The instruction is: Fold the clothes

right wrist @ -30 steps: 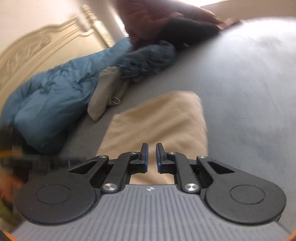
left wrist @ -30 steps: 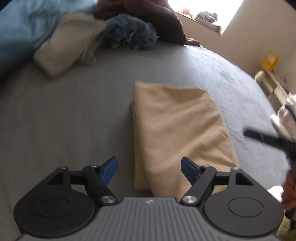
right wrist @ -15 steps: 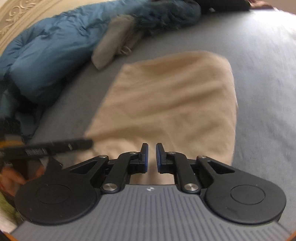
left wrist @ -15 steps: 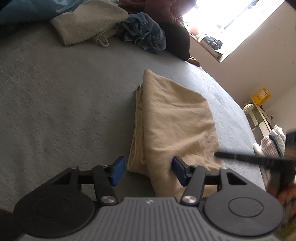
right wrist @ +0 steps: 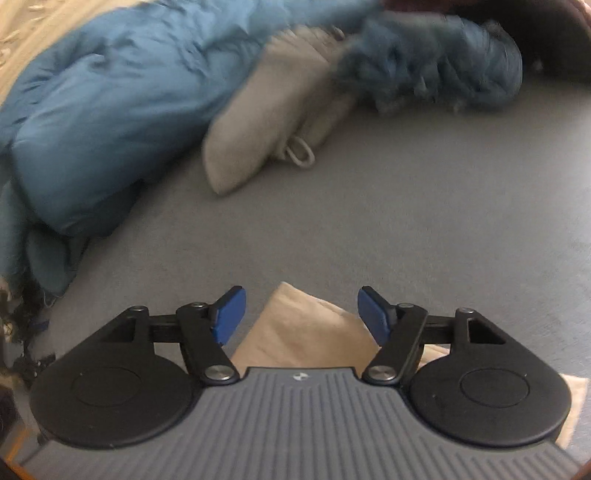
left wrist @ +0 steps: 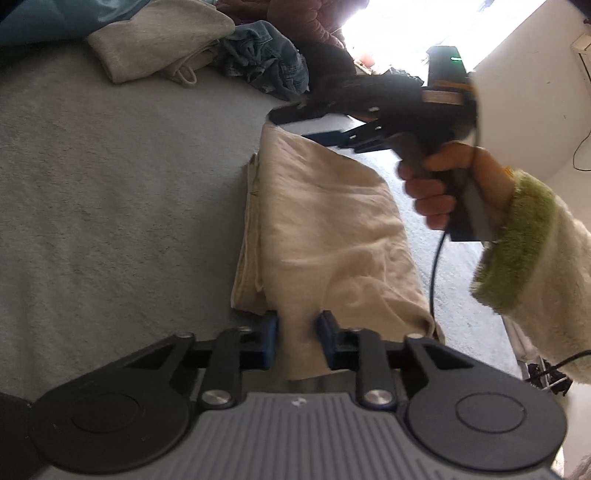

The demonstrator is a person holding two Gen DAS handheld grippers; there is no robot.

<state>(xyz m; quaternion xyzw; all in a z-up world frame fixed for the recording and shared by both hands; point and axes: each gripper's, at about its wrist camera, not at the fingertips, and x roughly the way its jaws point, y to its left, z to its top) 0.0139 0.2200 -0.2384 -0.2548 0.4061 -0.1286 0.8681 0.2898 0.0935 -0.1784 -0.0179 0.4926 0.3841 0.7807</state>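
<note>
A folded beige cloth (left wrist: 325,221) lies lengthwise on the grey bed cover (left wrist: 110,184). My left gripper (left wrist: 297,339) is at its near end, and the blue pads (left wrist: 271,341) press on a raised fold of the cloth from both sides. At the far end, my right gripper (left wrist: 291,125) hovers just over the cloth's far corner, held by a hand (left wrist: 432,192) in a green-cuffed sleeve. In the right wrist view, that gripper (right wrist: 301,306) stands open with the beige corner (right wrist: 303,332) under and between its fingers.
At the head of the bed lie a blue padded jacket (right wrist: 110,110), a folded pale grey garment (left wrist: 155,44) (right wrist: 273,110), crumpled denim (left wrist: 266,62) (right wrist: 443,62) and dark maroon clothing (left wrist: 306,22). A white wall (left wrist: 535,92) stands to the right.
My left gripper moved in onto the cloth's near end and closed on it. My right gripper swung across to the far end and went from shut to open.
</note>
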